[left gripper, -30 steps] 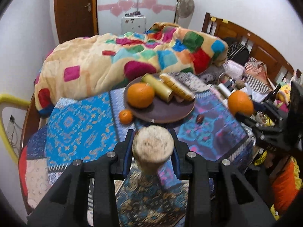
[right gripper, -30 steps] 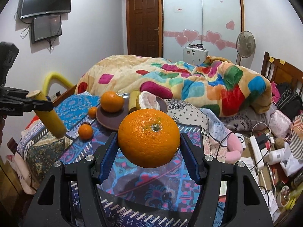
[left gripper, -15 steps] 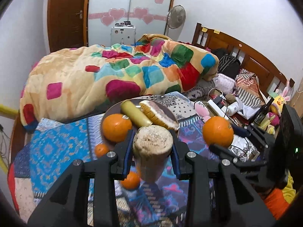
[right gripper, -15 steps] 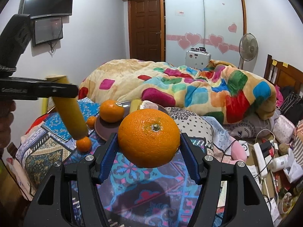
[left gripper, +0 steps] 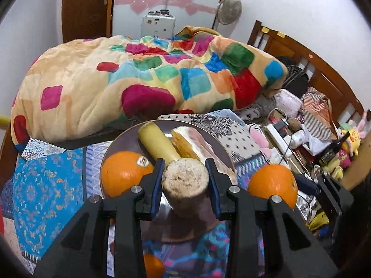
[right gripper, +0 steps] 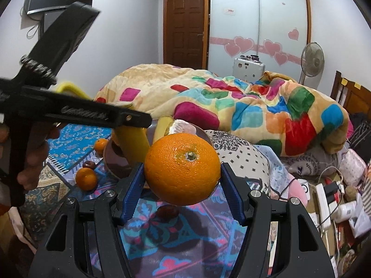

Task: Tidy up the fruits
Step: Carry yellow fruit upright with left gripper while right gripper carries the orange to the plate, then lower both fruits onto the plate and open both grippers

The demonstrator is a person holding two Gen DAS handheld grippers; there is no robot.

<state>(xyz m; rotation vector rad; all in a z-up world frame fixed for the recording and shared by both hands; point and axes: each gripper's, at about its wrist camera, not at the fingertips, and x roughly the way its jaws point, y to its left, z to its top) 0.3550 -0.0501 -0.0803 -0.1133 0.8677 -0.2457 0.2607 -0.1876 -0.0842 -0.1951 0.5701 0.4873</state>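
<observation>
At the centre of the right wrist view, a large orange [right gripper: 182,168] sits clamped between the blue pads of the right gripper [right gripper: 183,180], held above the patterned bedspread [right gripper: 176,243]. In the left wrist view's lower centre, the left gripper [left gripper: 184,183] grips a yellow cylindrical fruit piece [left gripper: 184,181] end-on, over the brown plate [left gripper: 109,153] that carries a second orange [left gripper: 126,173]. A patchwork blanket [left gripper: 139,78] fills the upper frame.
</observation>
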